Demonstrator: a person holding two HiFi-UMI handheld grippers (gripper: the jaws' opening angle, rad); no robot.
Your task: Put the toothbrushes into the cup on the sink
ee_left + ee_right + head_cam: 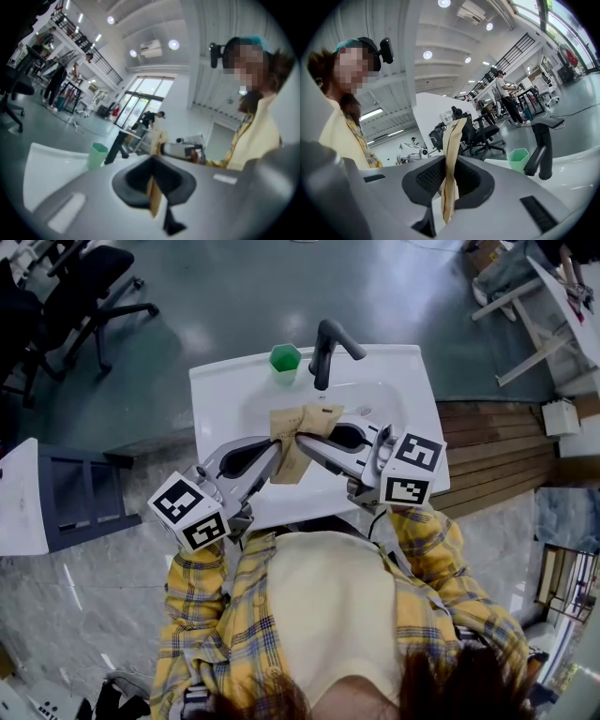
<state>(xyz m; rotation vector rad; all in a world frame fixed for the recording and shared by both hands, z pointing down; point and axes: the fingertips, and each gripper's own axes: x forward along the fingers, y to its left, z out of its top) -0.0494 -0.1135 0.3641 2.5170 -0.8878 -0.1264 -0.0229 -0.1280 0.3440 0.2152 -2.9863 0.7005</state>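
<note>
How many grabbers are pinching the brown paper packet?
2. The left gripper is shut on the brown paper packet from its left side, and the right gripper is shut on it from its right, above the white sink. Neither is hidden.

Clamped upright between the dark finger pads (425,179) of the grey right gripper (449,183): a flat tan paper packet (451,154), top edge poking past the fingertips. Beyond the fingers, to their right: a pale green faceted plastic cup (518,158) just beside a tall black faucet (543,146) on a white sink (577,174).
</note>
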